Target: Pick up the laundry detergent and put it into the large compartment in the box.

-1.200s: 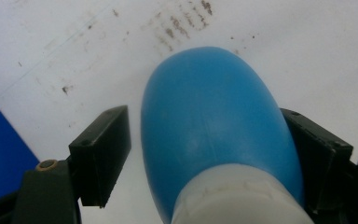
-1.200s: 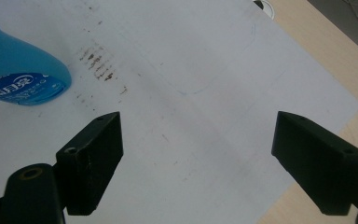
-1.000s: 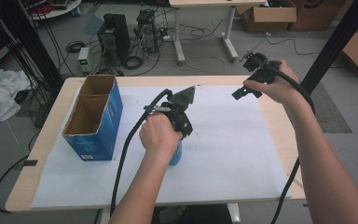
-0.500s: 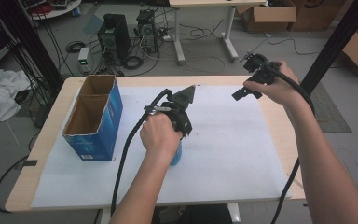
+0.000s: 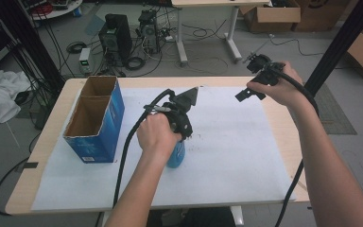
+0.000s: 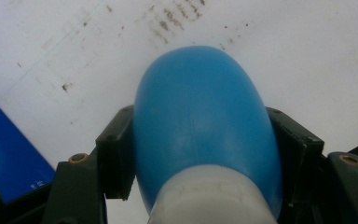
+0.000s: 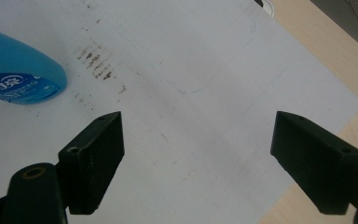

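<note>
From above we see the blue bottle (image 5: pixel 176 156) upright on the white sheet (image 5: pixel 227 142), mostly hidden under the left gripper (image 5: pixel 177 124); the left gripper view shows our jaws, which have just been closing, pressed on both its sides. The right gripper (image 7: pixel 198 163) hangs wide open, holding nothing, above the sheet, its view cutting off the bottle's top.
</note>
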